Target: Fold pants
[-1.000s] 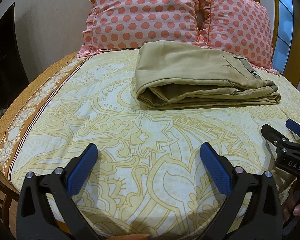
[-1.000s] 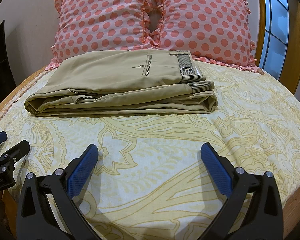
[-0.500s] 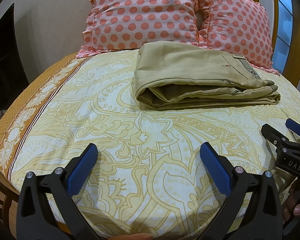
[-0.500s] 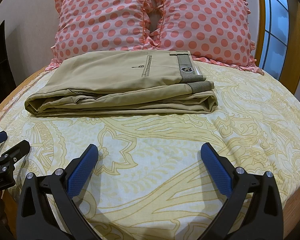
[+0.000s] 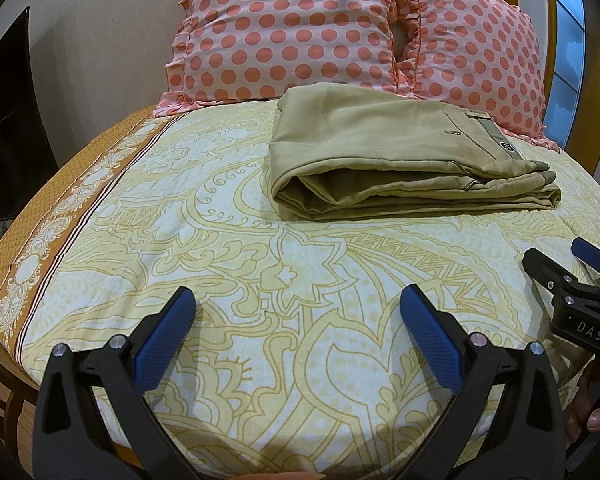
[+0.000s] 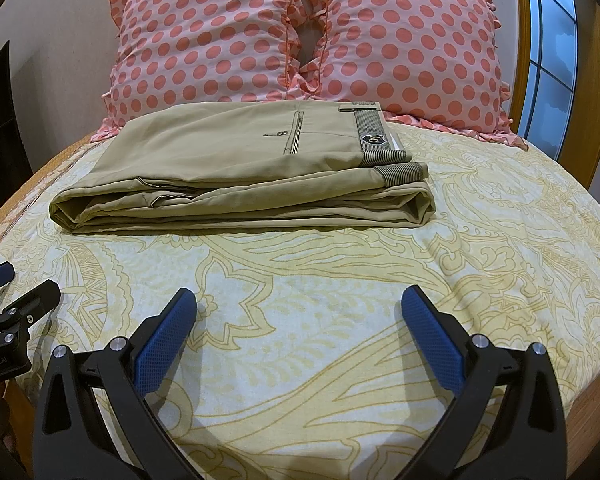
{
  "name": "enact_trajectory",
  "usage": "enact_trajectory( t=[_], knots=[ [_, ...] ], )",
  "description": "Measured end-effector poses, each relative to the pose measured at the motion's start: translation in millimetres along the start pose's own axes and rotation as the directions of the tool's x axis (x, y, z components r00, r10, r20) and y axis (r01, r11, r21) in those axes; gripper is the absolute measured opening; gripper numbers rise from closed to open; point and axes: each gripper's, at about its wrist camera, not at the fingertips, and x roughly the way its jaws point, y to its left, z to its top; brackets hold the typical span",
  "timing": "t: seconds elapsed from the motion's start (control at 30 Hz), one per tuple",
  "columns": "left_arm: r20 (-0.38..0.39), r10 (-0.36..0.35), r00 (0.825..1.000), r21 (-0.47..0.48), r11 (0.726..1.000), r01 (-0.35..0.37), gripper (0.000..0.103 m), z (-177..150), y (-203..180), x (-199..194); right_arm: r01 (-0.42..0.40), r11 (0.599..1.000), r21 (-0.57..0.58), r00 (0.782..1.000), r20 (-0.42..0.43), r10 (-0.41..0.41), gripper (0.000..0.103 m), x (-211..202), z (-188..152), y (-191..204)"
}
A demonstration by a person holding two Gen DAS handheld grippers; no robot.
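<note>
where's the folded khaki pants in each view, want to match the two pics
Left wrist view: the folded khaki cotton pants lie upper right of centre, folded end facing the camera.
Right wrist view: the pants lie upper centre-left, waistband to the right.
Shared landmark: the two pink polka-dot pillows right behind them.

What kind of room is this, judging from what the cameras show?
Most likely a bedroom. Khaki pants lie folded on a bed with a yellow patterned sheet, two pink polka-dot pillows lean upright behind them, and a window is on the right.
</note>
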Motion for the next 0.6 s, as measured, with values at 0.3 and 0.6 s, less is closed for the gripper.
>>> enact_trajectory(
  t=[0.3, 0.6],
  knots=[
    [0.000, 0.002, 1.000, -0.002, 1.000, -0.002, 0.101, -1.0, -1.1, -0.4, 0.000, 1.000, 0.000, 1.000, 0.001, 0.000, 0.102, 0.0, -0.1, 0.0],
    [0.000, 0.003, 1.000, -0.003, 1.000, -0.003, 0.101, -0.8, -1.7, -0.5, 0.000, 1.000, 0.000, 1.000, 0.001, 0.000, 0.102, 0.1, -0.1, -0.2]
  ],
)
